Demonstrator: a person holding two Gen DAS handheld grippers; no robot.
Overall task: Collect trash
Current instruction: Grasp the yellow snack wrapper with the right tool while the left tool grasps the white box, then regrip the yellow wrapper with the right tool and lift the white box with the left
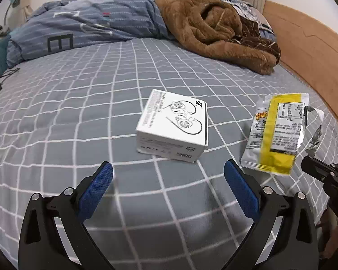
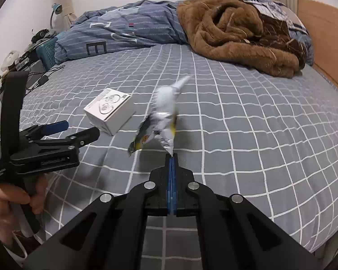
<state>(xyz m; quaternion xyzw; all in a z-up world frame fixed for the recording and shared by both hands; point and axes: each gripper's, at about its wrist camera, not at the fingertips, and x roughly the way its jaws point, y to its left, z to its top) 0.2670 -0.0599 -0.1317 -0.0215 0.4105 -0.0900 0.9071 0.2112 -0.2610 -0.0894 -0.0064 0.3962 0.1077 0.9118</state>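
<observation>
A white earphone box [image 1: 172,126] lies on the grey checked bed [image 1: 78,103]; it also shows in the right wrist view [image 2: 110,112]. My left gripper [image 1: 168,175] is open and empty, just short of the box. My right gripper [image 2: 171,157] is shut on a corner of a silver and yellow snack wrapper [image 2: 163,121] and holds it above the bed, blurred. The wrapper [image 1: 279,132] hangs to the right of the box in the left wrist view, with the right gripper's tip [image 1: 313,168] at its lower right edge. The left gripper [image 2: 78,132] shows at the left of the right wrist view.
A brown fleece blanket [image 1: 216,27] and a blue duvet [image 1: 85,22] are piled at the far side of the bed. A wooden headboard [image 1: 313,51] runs along the right. A cluttered side table with cables [image 2: 29,58] stands at the left edge.
</observation>
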